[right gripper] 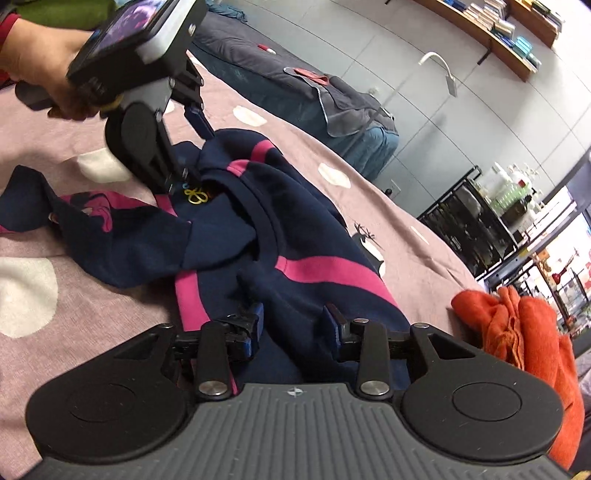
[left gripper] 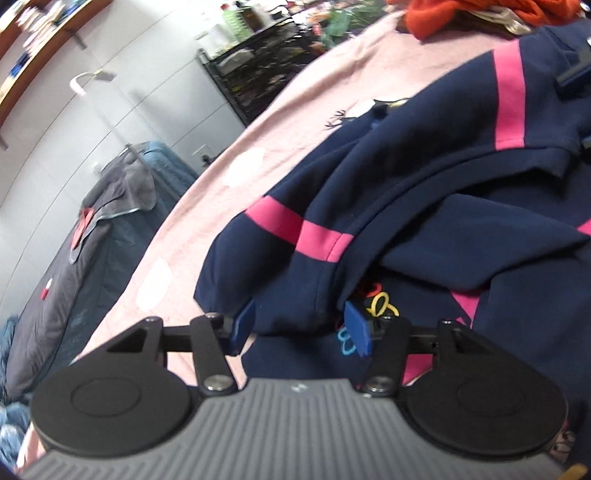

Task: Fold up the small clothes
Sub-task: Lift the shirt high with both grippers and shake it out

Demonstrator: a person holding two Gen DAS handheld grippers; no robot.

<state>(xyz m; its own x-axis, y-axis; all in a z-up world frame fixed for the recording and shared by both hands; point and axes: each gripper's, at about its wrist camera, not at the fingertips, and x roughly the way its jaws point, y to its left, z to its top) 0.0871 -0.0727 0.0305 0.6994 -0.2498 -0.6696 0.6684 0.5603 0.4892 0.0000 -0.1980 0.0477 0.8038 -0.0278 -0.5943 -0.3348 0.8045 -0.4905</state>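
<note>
A navy sweater with pink stripes [left gripper: 424, 166] [right gripper: 314, 240] lies crumpled on a pink blanket. My left gripper [left gripper: 300, 326] is low over one end of it. The jaws straddle a bunched navy sleeve end [left gripper: 295, 295], and the pads do not visibly squeeze it. Small coloured loops printed on the cloth show beside the right finger [left gripper: 356, 330]. In the right wrist view the left gripper [right gripper: 194, 158] is held by a hand [right gripper: 44, 62] at the sweater's far end. My right gripper [right gripper: 293, 325] stands open over the near end, with navy cloth lying loose under its jaws.
The pink blanket with white spots [left gripper: 295, 110] [right gripper: 92, 295] covers the work surface. An orange garment [left gripper: 461, 14] [right gripper: 517, 325] lies beside the sweater. Beyond the blanket's edge are a dark blue bed with grey cloth [left gripper: 110, 221] [right gripper: 295, 85] and a black shelf rack [left gripper: 258, 74] [right gripper: 472, 221].
</note>
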